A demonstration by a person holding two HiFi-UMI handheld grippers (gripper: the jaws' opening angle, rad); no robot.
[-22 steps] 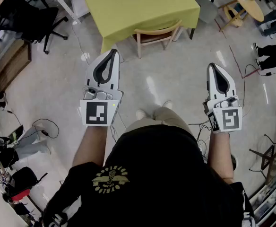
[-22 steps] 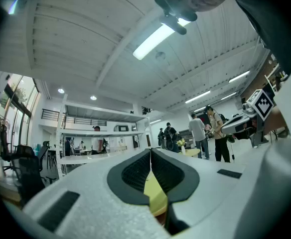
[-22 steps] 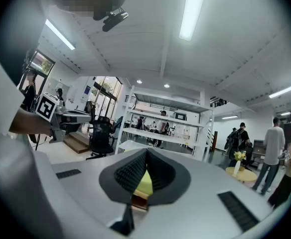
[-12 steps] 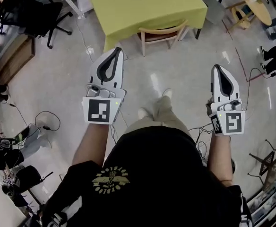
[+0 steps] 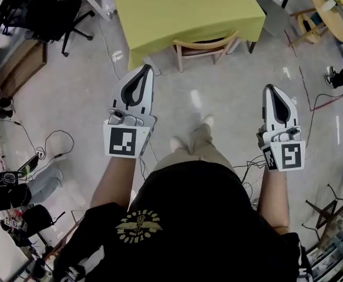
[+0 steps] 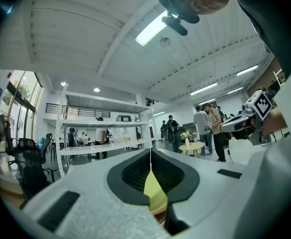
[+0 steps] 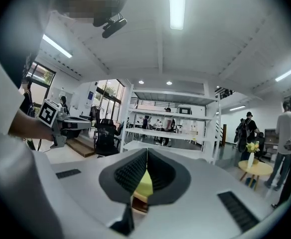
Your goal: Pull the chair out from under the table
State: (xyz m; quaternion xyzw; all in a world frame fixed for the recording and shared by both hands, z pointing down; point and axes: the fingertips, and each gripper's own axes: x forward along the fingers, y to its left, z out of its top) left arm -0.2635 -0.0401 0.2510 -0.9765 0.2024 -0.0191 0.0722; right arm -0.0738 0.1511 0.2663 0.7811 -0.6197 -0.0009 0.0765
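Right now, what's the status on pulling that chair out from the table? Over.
Both shut and empty: left tongs, right tongs. Wooden chair tucked under yellow-green table, untouched. Nothing on the floor between tongs and chair.

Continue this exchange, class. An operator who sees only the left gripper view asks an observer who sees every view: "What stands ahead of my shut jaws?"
Observer: A wooden chair, pushed in at the near edge of the yellow table.
Operator: Am I touching it?
Observer: No. The left gripper hangs over the floor, short of the chair.
Operator: And the other gripper?
Observer: The right gripper is shut on nothing and is also short of the chair.
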